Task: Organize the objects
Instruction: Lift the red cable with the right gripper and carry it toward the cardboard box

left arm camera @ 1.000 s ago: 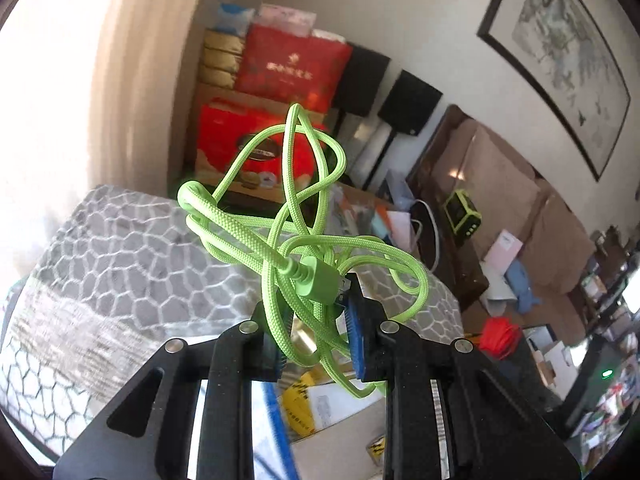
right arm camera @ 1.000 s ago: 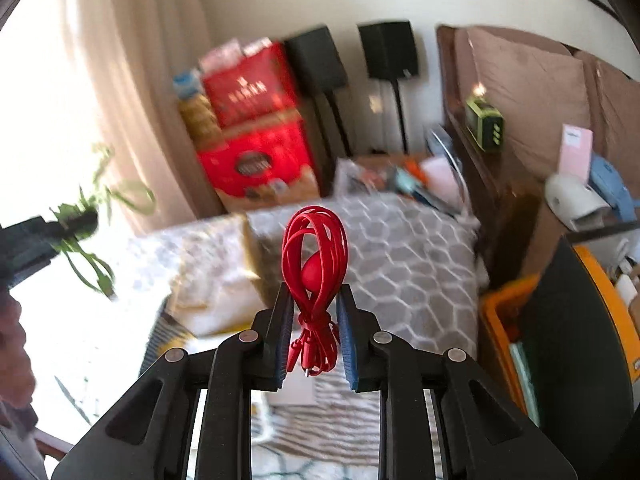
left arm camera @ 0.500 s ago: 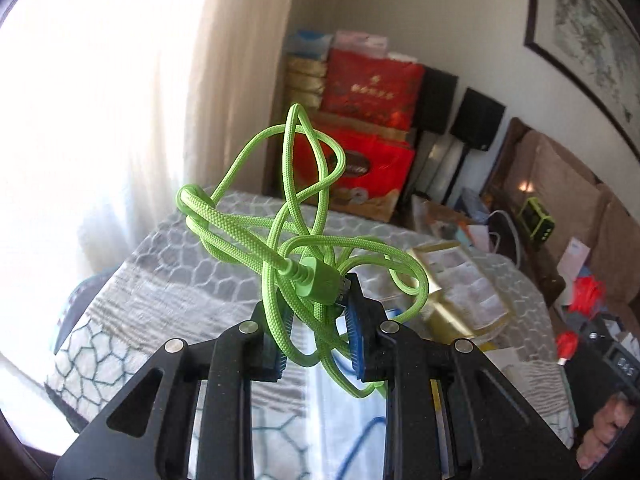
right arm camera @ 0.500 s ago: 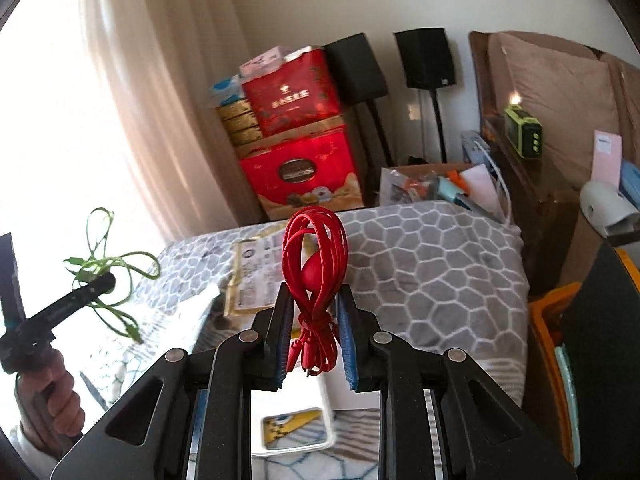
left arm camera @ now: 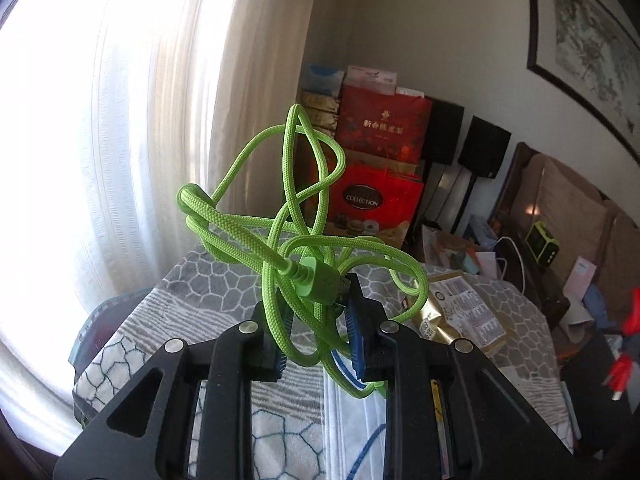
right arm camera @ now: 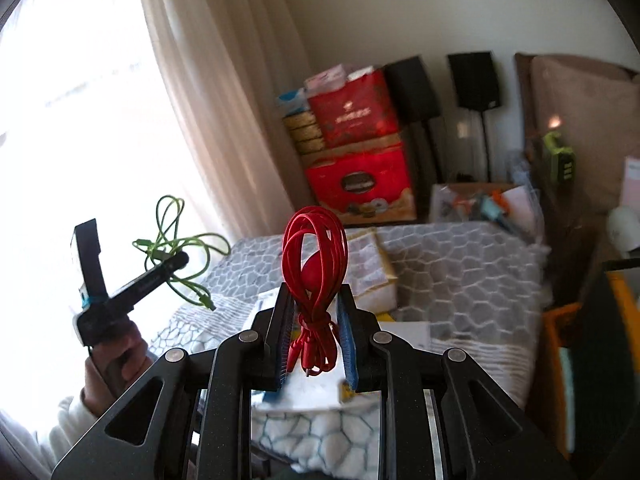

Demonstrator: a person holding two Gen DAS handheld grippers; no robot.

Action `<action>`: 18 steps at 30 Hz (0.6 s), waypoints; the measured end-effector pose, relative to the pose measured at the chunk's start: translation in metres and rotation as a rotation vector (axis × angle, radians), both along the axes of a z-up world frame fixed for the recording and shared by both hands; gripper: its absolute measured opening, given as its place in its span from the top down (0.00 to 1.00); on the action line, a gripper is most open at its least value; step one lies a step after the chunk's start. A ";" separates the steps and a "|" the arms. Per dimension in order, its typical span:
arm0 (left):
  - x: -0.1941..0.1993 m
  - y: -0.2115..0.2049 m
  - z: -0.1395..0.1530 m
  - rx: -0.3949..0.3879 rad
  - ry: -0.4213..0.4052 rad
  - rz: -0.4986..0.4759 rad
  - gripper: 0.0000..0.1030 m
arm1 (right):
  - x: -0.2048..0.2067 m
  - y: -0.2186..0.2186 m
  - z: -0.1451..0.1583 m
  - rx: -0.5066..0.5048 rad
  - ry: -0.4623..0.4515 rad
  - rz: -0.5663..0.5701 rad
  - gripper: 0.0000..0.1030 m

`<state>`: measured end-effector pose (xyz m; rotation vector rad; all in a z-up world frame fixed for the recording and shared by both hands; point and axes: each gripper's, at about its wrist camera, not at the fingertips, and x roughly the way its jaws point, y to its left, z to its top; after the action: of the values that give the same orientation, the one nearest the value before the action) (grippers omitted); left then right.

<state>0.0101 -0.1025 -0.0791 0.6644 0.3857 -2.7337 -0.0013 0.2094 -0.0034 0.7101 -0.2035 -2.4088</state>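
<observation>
Bright daylight floods through a tall sheer white curtain (left arm camera: 132, 152). Red gift boxes (left arm camera: 378, 160) are stacked in the corner beside two black speakers (left arm camera: 484, 152); a framed landscape painting (left arm camera: 584, 40) hangs on the cream wall (left arm camera: 440, 40) above a brown cushioned sofa (left arm camera: 560, 200).

The green cable (left arm camera: 240, 236) is sheathed in rough braided cloth, its plug in smooth matt plastic. The red cable (right arm camera: 316, 240) is coated in smooth, slightly glossy rubber. Matt black plastic with bright metal screws is seen on the tongs (left arm camera: 316, 344). The tabletop (right arm camera: 460, 264) is covered in soft patterned cloth.
</observation>
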 end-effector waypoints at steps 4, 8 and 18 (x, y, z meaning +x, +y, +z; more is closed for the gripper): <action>0.003 0.011 0.005 0.020 0.009 -0.014 0.79 | 0.036 0.029 0.016 0.044 0.093 -0.077 0.80; 0.009 0.027 0.013 0.012 0.018 -0.037 0.79 | 0.049 0.056 0.012 0.073 0.103 -0.148 0.80; 0.020 0.091 0.041 -0.019 0.055 -0.121 0.79 | 0.070 0.085 0.016 0.105 0.211 -0.244 0.80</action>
<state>0.0302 -0.0119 -0.0382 0.6279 0.3427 -2.8713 0.0683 0.2944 0.0123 0.4943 -0.0812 -2.7235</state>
